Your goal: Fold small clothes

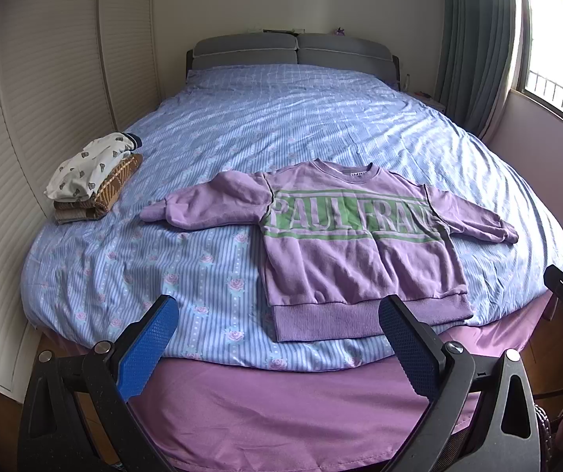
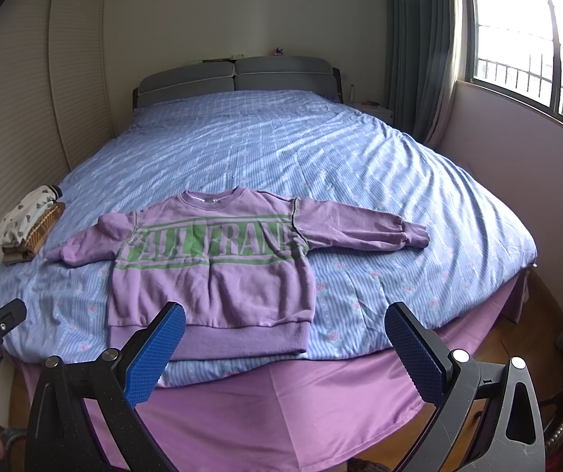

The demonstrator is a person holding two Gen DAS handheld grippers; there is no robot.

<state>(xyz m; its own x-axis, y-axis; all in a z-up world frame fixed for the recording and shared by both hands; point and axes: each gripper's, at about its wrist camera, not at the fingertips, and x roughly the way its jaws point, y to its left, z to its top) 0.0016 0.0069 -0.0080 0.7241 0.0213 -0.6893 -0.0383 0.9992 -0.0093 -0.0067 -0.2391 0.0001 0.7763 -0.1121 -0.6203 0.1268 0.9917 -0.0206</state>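
Observation:
A small purple sweatshirt (image 1: 344, 244) with green "PAUL FRANK" lettering lies flat, front up, on the blue striped duvet (image 1: 281, 118), sleeves spread to both sides, hem toward me; it also shows in the right wrist view (image 2: 218, 267). Its left sleeve is bunched near the shoulder. My left gripper (image 1: 277, 314) is open and empty, held above the foot of the bed, just short of the hem. My right gripper (image 2: 285, 322) is open and empty, also above the foot of the bed near the hem's right end.
A stack of folded clothes (image 1: 92, 181) sits on the bed's left side, also in the right wrist view (image 2: 29, 224). A louvred wardrobe (image 1: 45, 78) lines the left wall. A purple bed skirt (image 1: 281, 405) hangs below the duvet. A window (image 2: 537, 39) and curtain are at right.

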